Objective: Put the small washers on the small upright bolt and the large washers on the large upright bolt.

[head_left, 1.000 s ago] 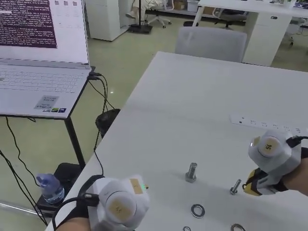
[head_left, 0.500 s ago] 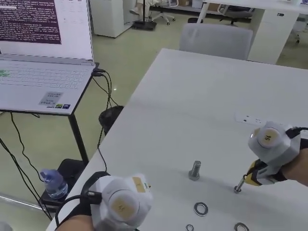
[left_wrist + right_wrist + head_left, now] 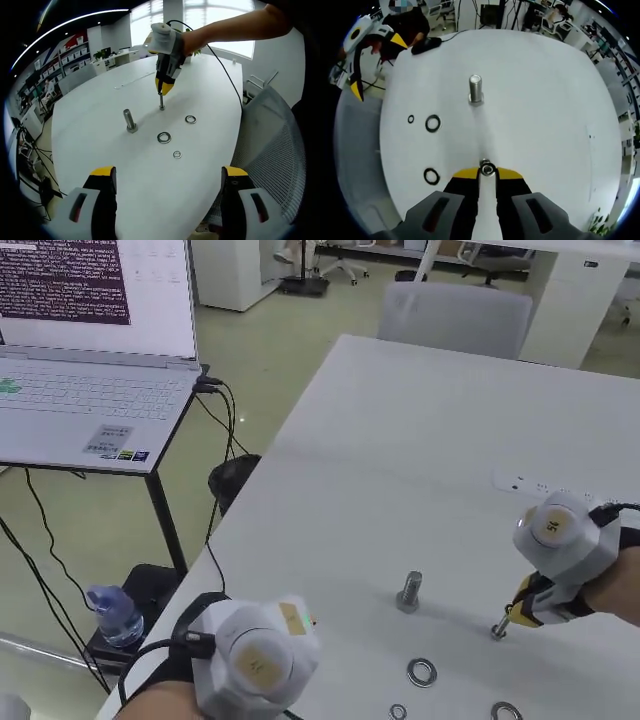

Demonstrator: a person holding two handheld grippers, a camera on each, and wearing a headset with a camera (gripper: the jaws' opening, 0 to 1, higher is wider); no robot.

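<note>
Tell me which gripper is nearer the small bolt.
Right. The right gripper grips the small bolt; the left gripper hangs open at the table edge, beyond the washers.

The large bolt stands upright on its head, grey steel with nothing threaded on it. Near it, the thinner small bolt also stands on end, its top pinched between the tips of my right claw. One large washer, a second large washer and a small washer lie flat and loose on my side of the bolts, none touching another.
</note>
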